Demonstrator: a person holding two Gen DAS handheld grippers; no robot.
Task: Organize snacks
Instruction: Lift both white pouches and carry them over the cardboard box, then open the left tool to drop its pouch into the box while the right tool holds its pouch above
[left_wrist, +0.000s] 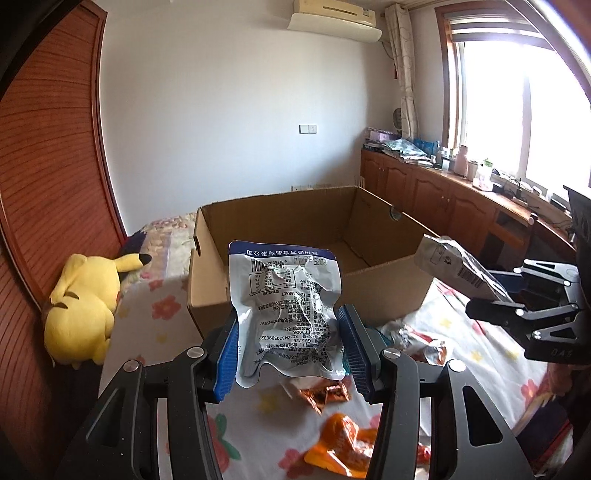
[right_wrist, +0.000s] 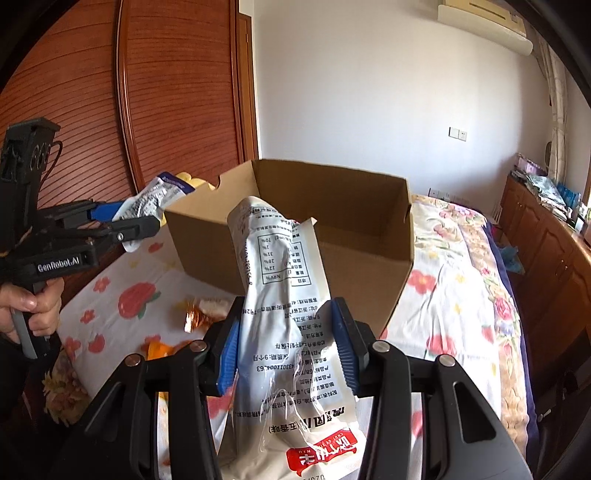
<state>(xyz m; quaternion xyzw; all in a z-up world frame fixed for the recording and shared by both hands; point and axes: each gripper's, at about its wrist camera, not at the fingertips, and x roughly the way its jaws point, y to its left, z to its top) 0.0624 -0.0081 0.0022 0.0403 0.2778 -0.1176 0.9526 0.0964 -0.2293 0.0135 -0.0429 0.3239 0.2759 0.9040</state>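
On a flowered bed, the left gripper (left_wrist: 288, 347) clamps a silver packet (left_wrist: 286, 306) and the right gripper (right_wrist: 286, 350) clamps a white packet (right_wrist: 284, 314), both raised just short of an open cardboard box (left_wrist: 306, 291). Orange wrappers (left_wrist: 343, 443) lie loose on the sheet below. The slick, crumpled foil could slip from the pads, or a packet could catch the box's near wall and drop outside

I see a crinkled, glossy silver foil pouch (left_wrist: 286, 314) between my left tool's (left_wrist: 289, 350) ribbed blue pads, probably rubber. My right tool (right_wrist: 288, 354) pinches a shiny white plastic packet (right_wrist: 280, 332). The box (left_wrist: 295, 236) is matt brown cardboard; the bed sheet (left_wrist: 461, 332) is soft floral cloth.
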